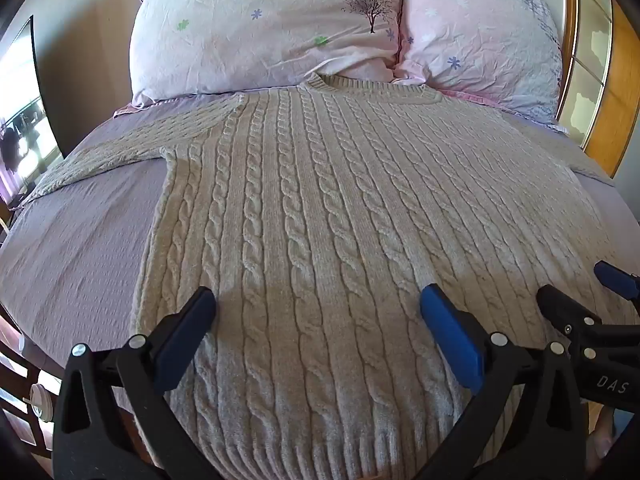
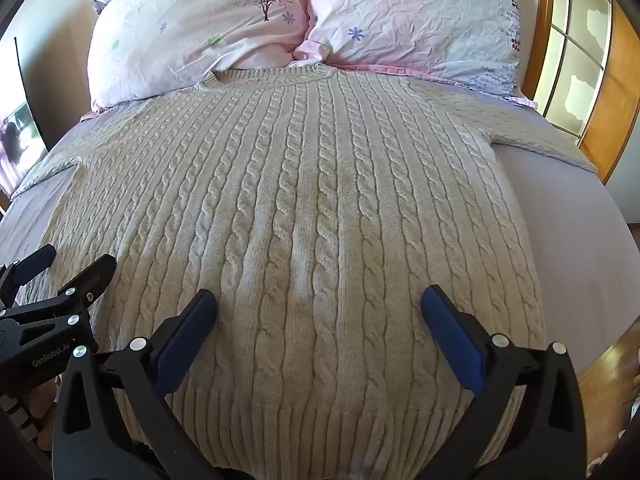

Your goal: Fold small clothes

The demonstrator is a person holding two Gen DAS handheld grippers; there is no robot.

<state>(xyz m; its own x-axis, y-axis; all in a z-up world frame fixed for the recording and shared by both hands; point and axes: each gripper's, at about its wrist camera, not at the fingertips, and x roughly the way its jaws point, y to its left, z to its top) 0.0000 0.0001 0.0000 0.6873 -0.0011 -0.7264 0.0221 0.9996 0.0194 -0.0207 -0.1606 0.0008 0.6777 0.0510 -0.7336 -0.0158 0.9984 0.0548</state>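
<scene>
- Two open grippers hang over one cream cable-knit sweater (image 1: pixel 320 216) spread flat, front up, on a lilac-sheeted bed (image 1: pixel 80 248), collar toward the pillows (image 1: pixel 260 28) and ribbed hem nearest the cameras.
- Left wrist view: the left gripper (image 1: pixel 318 306) has its fingers spread wide with nothing between them, poised above the lower body of the sweater, a little in from its left edge. The left sleeve (image 1: pixel 100 156) lies stretched out sideways across the sheet. The right gripper (image 1: pixel 576 284) shows at the right edge, also above the knit.
- Right wrist view: the right gripper (image 2: pixel 319 306) is likewise spread and empty, above the lower right half of the sweater (image 2: pixel 320 200). The right sleeve (image 2: pixel 532 136) runs out toward the wooden window frame (image 2: pixel 548 40). The left gripper (image 2: pixel 72 268) sits at the left edge, its fingers apart.
- Judged from the layout, the garment is smoothed and squared for folding, and no fold is made yet. Both tools sit near the hem side by side, probably so each can pinch a bottom corner or a side edge; whether the pads touch the knit cannot be told.
</scene>
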